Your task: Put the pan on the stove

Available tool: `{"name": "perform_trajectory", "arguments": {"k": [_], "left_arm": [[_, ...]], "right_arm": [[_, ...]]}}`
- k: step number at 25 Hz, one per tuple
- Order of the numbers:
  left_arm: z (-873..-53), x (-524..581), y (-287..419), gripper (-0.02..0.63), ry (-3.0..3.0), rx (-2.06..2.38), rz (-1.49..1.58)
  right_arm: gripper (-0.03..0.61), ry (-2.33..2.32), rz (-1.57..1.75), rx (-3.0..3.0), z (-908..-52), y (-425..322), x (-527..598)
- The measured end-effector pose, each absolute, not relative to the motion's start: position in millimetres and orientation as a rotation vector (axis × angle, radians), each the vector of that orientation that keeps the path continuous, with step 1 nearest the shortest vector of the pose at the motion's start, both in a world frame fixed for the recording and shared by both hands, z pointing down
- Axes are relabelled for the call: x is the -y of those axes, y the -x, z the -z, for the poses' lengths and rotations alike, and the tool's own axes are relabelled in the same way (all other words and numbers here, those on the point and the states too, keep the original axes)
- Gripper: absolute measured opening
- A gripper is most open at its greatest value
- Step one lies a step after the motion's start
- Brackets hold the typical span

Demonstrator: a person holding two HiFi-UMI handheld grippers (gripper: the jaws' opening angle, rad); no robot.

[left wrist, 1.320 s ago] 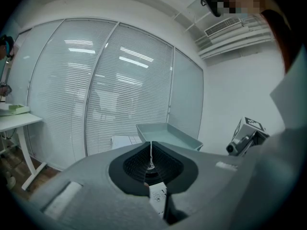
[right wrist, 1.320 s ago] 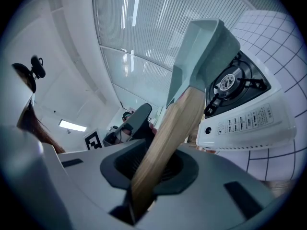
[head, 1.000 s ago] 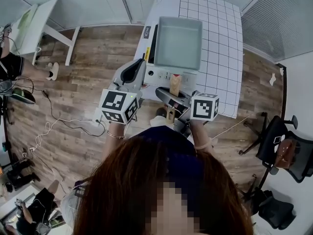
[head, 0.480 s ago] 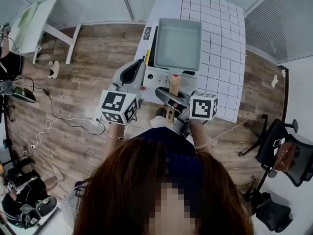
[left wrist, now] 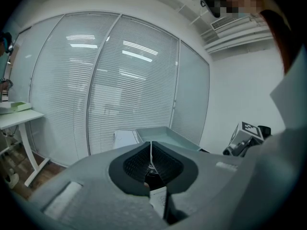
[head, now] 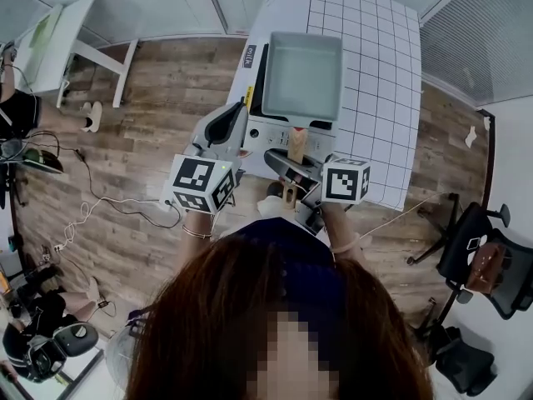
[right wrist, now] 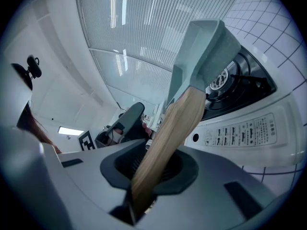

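Note:
A square grey-green pan (head: 302, 75) with a wooden handle (head: 296, 146) sits over the white stove (head: 271, 130) at the table's near edge. I cannot tell whether it rests on the burner. My right gripper (head: 289, 163) is shut on the handle. In the right gripper view the handle (right wrist: 165, 138) runs up from between the jaws of the right gripper (right wrist: 156, 164) to the pan (right wrist: 206, 56), above the black burner (right wrist: 235, 80). My left gripper (head: 228, 125) hovers left of the stove. The left gripper view shows the left gripper (left wrist: 151, 164) shut and empty, with the pan (left wrist: 168, 137) beyond.
The stove stands on a white table with a grid mat (head: 375, 48). Its control panel (right wrist: 240, 131) faces me. Wooden floor with cables (head: 100, 207) lies to the left, a white desk (head: 58, 40) at far left, and a black chair (head: 483, 257) at right.
The pan and both grippers have shifted only slightly, a touch lower over the stove. The right gripper's hold on the handle is the same.

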State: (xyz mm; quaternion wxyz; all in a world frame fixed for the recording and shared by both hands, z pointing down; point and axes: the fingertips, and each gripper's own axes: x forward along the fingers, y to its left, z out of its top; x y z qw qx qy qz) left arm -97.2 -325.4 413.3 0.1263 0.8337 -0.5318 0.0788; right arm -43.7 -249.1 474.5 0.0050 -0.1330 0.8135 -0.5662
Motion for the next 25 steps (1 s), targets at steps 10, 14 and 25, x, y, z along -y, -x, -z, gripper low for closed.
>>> {"name": "perform_trajectory", "arguments": {"k": [10, 14, 25], "left_arm": [[-422, 331, 97, 0.02, -2.411, 1.55, -0.253], [-424, 331, 96, 0.02, -2.406, 1.547, -0.265], [-428, 334, 95, 0.02, -2.408, 1.532, -0.288]], "right_arm": [[0.078, 0.409, 1.803, -2.536, -486, 42, 256], [0.078, 0.403, 1.81, -2.528, -489, 43, 257], [0.078, 0.409, 1.833, -2.507, -498, 46, 260]]}}
